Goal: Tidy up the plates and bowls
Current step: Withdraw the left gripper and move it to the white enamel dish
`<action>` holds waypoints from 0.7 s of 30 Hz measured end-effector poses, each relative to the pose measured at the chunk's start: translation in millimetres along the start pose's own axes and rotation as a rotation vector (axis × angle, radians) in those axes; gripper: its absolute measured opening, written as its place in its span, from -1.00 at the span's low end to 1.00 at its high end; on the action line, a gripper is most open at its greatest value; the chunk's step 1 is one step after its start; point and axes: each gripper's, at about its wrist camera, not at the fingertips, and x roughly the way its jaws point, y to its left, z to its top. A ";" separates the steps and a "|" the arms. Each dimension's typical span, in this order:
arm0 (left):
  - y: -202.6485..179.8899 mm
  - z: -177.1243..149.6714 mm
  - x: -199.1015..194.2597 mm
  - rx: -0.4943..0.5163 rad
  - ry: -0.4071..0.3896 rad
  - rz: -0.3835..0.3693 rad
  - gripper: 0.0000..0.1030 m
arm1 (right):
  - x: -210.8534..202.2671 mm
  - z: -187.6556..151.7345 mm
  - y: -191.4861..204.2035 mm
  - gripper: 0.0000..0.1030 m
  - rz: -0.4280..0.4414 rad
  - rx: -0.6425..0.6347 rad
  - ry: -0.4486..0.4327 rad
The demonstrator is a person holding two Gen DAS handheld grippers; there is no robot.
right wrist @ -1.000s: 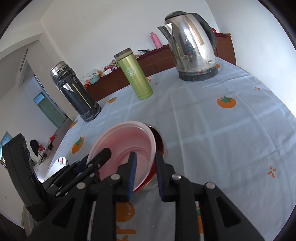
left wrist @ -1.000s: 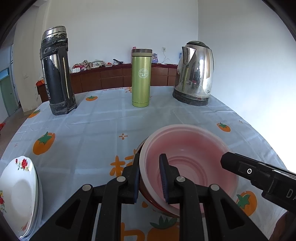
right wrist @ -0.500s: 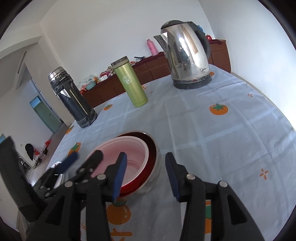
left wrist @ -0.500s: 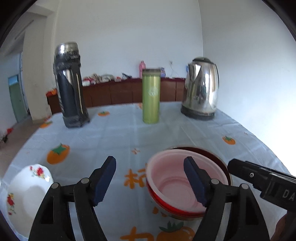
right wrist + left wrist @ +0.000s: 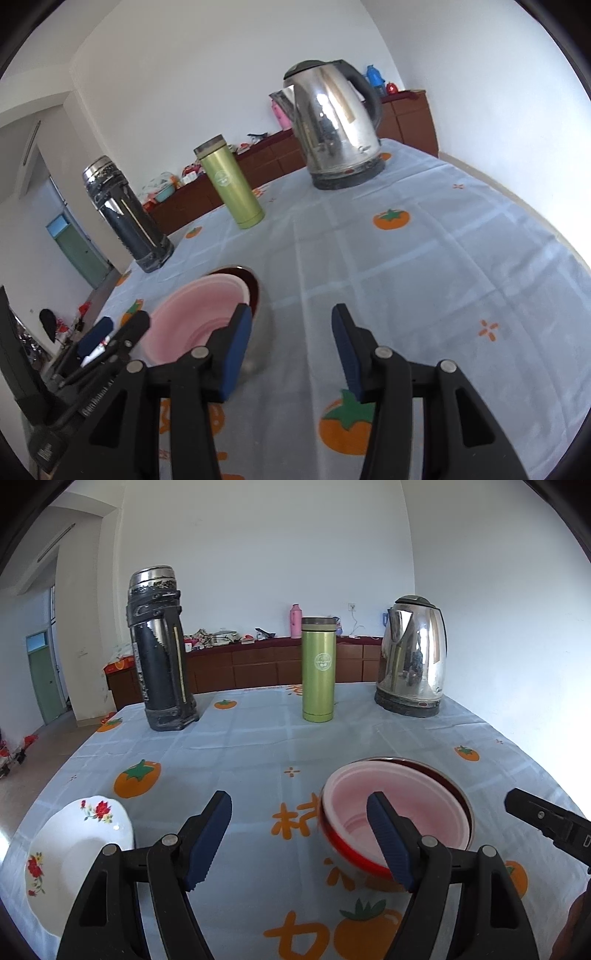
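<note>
A pink bowl sits nested inside a red bowl on the tablecloth, right of centre in the left wrist view. My left gripper is open and holds nothing, and its right finger stands in front of the bowls' near rim. A white plate with red flowers lies at the lower left. In the right wrist view the pink bowl and the red bowl lie left of my right gripper. That gripper is open with only cloth between its fingers. The left gripper shows at the lower left.
At the back of the table stand a black and steel flask, a green tumbler and a steel kettle. The table's edge runs down the right side. A wooden cabinet lines the far wall.
Both grippers were shut on the bowls' rims a second ago. They have opened, let go and drawn back, and the bowls rest on the cloth.
</note>
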 end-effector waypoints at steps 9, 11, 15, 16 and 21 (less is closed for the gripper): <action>14.0 -14.0 -17.3 -0.019 0.001 0.027 0.50 | -20.7 -20.7 -1.4 -0.09 -0.060 -0.033 -0.042; 15.7 -17.0 -21.3 -0.020 0.000 0.034 0.50 | -28.1 -24.0 -2.8 -0.09 -0.067 -0.027 -0.064; 19.6 -24.6 -30.2 -0.018 -0.004 0.054 0.50 | -38.6 -29.2 -4.5 -0.09 -0.092 -0.028 -0.100; 19.9 -26.4 -31.8 -0.015 -0.004 0.059 0.50 | -41.2 -31.0 -5.0 -0.09 -0.098 -0.028 -0.107; 24.8 -36.8 -41.3 -0.022 -0.003 0.067 0.50 | -49.7 -38.9 -7.6 -0.09 -0.115 -0.014 -0.115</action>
